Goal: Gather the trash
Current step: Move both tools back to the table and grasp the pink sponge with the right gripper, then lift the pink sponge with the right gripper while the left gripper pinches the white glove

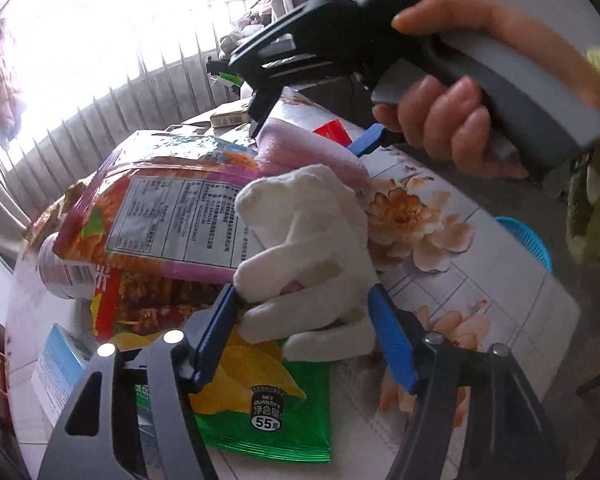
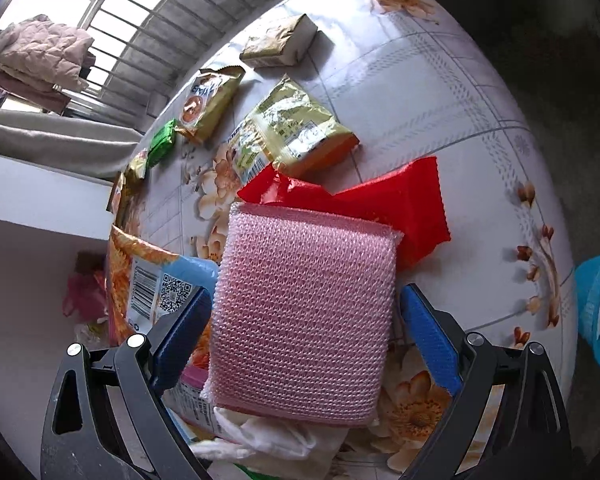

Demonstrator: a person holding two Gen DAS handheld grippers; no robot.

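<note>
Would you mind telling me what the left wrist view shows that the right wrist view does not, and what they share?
Only the left wrist view shows the green chip bag, the person's hand and the left tongs around the white foam piece. Only the right wrist view shows the gold wrappers. Both show the pink foam pad, red wrapper and blue basket.
</note>
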